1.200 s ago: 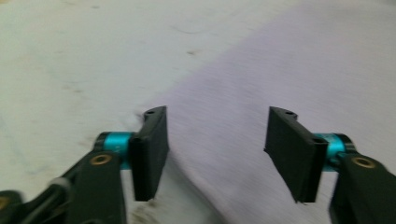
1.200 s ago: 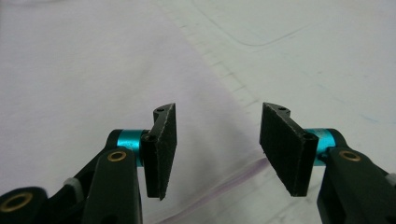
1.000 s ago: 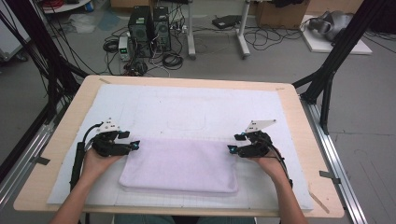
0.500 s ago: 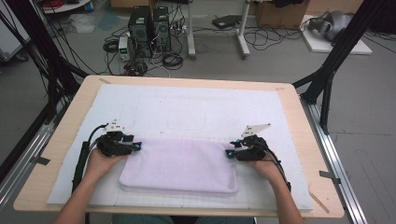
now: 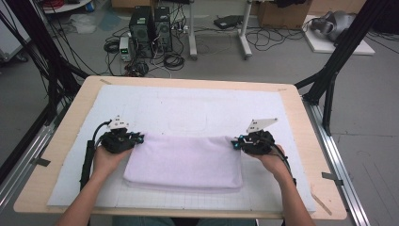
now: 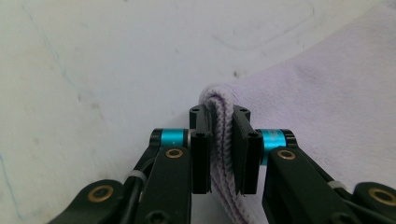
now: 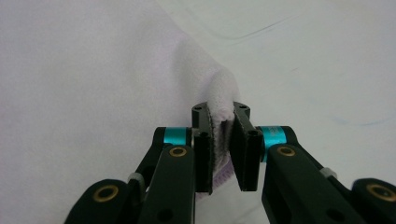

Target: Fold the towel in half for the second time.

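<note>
The left gripper (image 6: pixel 222 154) is pinching the towel (image 5: pixel 184 161) at its far left corner. In the left gripper view its jaws are standing close together, and the folded, ribbed edge of the towel (image 6: pixel 223 140) is pressed between the two pads. The jaws have just been closing on this corner.

The right gripper (image 7: pixel 222 154) is doing the same at the far right corner. In the right gripper view a small hump of the towel (image 7: pixel 220 100) is rising between the jaws, and the hem is sitting between the pads. These jaws have also just been closing, with the cloth between them.

In the high view the left gripper (image 5: pixel 136 139) and the right gripper (image 5: pixel 235 143) are facing each other across the far edge of the towel. Each hand is holding its gripper from the near side, the left hand (image 5: pixel 109 157) and the right hand (image 5: pixel 272 162).

The towel is pale lilac and folded into a rectangle. It is lying on the near half of a white mat (image 5: pixel 188 110), between the two grippers. The mat is carrying a fine grid of lines and a faint outline of a rounded rectangle, just beyond the towel. No writing or brand can be read on the towel, the mat or the grippers.

The mat is covering most of a wooden table (image 5: pixel 301 117). Behind the table, computer towers (image 5: pixel 151 26) and cables are standing on the floor.
</note>
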Available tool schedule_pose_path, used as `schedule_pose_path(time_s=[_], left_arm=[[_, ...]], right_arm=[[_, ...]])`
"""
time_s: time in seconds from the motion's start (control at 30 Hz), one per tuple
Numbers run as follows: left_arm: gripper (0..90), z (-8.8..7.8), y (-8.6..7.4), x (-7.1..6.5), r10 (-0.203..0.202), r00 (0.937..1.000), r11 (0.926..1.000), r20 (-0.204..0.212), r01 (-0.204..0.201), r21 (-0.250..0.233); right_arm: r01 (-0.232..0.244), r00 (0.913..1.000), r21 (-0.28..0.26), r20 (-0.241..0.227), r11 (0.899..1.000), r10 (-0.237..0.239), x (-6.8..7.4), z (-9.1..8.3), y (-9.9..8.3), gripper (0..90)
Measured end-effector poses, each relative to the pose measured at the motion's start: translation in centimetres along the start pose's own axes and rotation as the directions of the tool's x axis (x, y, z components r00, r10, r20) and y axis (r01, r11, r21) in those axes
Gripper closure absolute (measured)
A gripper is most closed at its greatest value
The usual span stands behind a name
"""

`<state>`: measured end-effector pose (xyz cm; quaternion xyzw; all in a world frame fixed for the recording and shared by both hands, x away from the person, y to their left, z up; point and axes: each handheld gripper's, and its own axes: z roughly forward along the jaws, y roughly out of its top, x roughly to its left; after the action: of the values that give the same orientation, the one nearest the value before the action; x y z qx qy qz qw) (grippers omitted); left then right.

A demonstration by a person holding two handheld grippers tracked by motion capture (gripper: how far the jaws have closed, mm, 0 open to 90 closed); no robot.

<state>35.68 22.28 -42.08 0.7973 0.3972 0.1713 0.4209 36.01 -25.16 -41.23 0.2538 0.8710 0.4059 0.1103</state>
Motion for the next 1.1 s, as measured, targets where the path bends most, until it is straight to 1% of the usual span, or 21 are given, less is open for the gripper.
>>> schedule_pose_path(time_s=[0.03, 0.07, 0.1, 0.23, 0.3, 0.33, 0.37, 0.4, 0.43, 0.47, 0.57, 0.63, 0.73, 0.8, 0.83, 0.9, 0.93, 0.97, 1.0, 1.03, 1.1], left_arm=[[79.6, 0.1, 0.9, 0.1, 0.005, 0.9999, 0.9997, -0.014, -0.005, -0.023], [79.8, 0.1, 1.4, 0.2, -0.004, 0.9998, 0.9992, -0.020, 0.004, -0.039], [79.9, 0.2, 2.2, 0.4, -0.009, 0.9997, 0.9986, -0.022, 0.008, -0.053], [80.0, 1.0, 5.3, 1.2, 0.004, 0.9984, 0.9973, -0.056, -0.008, -0.072], [79.2, 1.7, 6.5, 1.8, 0.003, 0.9971, 0.9980, -0.076, -0.008, -0.062], [75.8, 2.1, 6.8, 2.1, -0.001, 0.9938, 0.9989, -0.111, -0.004, -0.048], [67.7, 2.4, 7.0, 2.5, -0.023, 0.9891, 0.9992, -0.145, 0.018, -0.036], [57.8, 2.6, 6.9, 2.8, -0.045, 0.9860, 0.9988, -0.161, 0.041, -0.028], [52.7, 2.7, 6.7, 3.1, -0.057, 0.9850, 0.9983, -0.163, 0.054, -0.021], [51.3, 2.7, 6.3, 3.2, -0.060, 0.9872, 0.9982, -0.148, 0.059, -0.011], [50.1, 2.2, 5.0, 2.8, -0.026, 0.9939, 0.9995, -0.107, 0.028, 0.013], [52.0, 1.7, 4.0, 2.2, -0.010, 0.9973, 0.9999, -0.073, 0.010, -0.003], [53.3, 0.8, 2.4, 1.1, 0.005, 0.9998, 1.0000, -0.021, -0.005, -0.006], [55.0, 0.3, 1.4, 0.2, 0.037, 0.9993, 0.9993, 0.009, -0.037, 0.010], [56.1, 0.1, 0.8, -0.4, 0.060, 0.9981, 0.9982, 0.017, -0.060, 0.007], [61.5, -0.2, 0.0, -1.2, 0.083, 0.9956, 0.9964, 0.042, -0.084, 0.011], [63.9, -0.4, -0.5, -1.7, 0.103, 0.9935, 0.9944, 0.048, -0.104, 0.019], [67.0, -0.4, -0.9, -2.0, 0.117, 0.9915, 0.9924, 0.056, -0.119, 0.031], [68.2, -0.4, -1.3, -2.2, 0.130, 0.9897, 0.9898, 0.059, -0.133, 0.050], [69.1, -0.4, -1.7, -2.4, 0.133, 0.9888, 0.9888, 0.067, -0.137, 0.059], [71.5, -0.3, -2.5, -2.5, 0.142, 0.9874, 0.9865, 0.070, -0.147, 0.073]], right_arm=[[0.002, 0.9999, 0.003, 0.017, 1.000, -0.002, -0.4, -0.2, 0.5, 80.7], [0.001, 0.9991, -0.002, 0.044, 1.000, -0.001, -1.0, -0.6, 1.1, 80.7], [-0.004, 0.9986, -0.009, 0.052, 1.000, 0.005, -1.5, -0.7, 1.5, 80.7], [-0.038, 0.9945, -0.029, 0.097, 0.999, 0.041, -4.0, -1.3, 3.4, 80.7], [-0.040, 0.9929, -0.041, 0.110, 0.998, 0.044, -5.0, -1.3, 4.4, 78.6], [-0.046, 0.9912, -0.054, 0.122, 0.997, 0.052, -5.4, -1.1, 4.8, 72.8], [-0.073, 0.9886, -0.060, 0.127, 0.996, 0.080, -6.0, -0.8, 5.0, 61.9], [-0.113, 0.9840, -0.053, 0.133, 0.992, 0.119, -6.4, -0.4, 5.0, 55.9], [-0.127, 0.9818, -0.048, 0.136, 0.991, 0.132, -6.6, -0.1, 4.9, 54.0], [-0.130, 0.9815, -0.040, 0.136, 0.991, 0.135, -6.5, 0.1, 4.8, 52.6], [-0.122, 0.9872, -0.023, 0.101, 0.992, 0.123, -5.8, 0.6, 4.2, 51.3], [-0.126, 0.9887, -0.019, 0.081, 0.992, 0.127, -5.0, 0.7, 3.6, 51.7], [-0.108, 0.9926, -0.007, 0.055, 0.994, 0.109, -3.7, 0.8, 2.7, 52.3], [-0.111, 0.9932, -0.015, 0.034, 0.994, 0.111, -2.5, 0.7, 2.1, 52.3], [-0.094, 0.9952, -0.017, 0.026, 0.995, 0.095, -1.8, 0.7, 1.9, 52.2], [-0.087, 0.9962, -0.028, 0.002, 0.996, 0.087, -0.5, 0.8, 1.3, 52.5], [-0.077, 0.9970, -0.018, -0.006, 0.997, 0.077, 0.1, 0.9, 1.0, 52.4], [-0.078, 0.9969, 0.017, -0.011, 0.997, 0.078, 0.7, 1.1, 0.8, 52.0], [-0.065, 0.9979, 0.019, -0.006, 0.998, 0.065, 1.2, 1.2, 0.5, 52.6], [-0.058, 0.9981, 0.021, -0.017, 0.998, 0.059, 1.6, 1.3, 0.3, 53.1], [-0.049, 0.9988, 0.050, -0.006, 0.998, 0.050, 2.3, 1.6, -0.3, 53.7]])
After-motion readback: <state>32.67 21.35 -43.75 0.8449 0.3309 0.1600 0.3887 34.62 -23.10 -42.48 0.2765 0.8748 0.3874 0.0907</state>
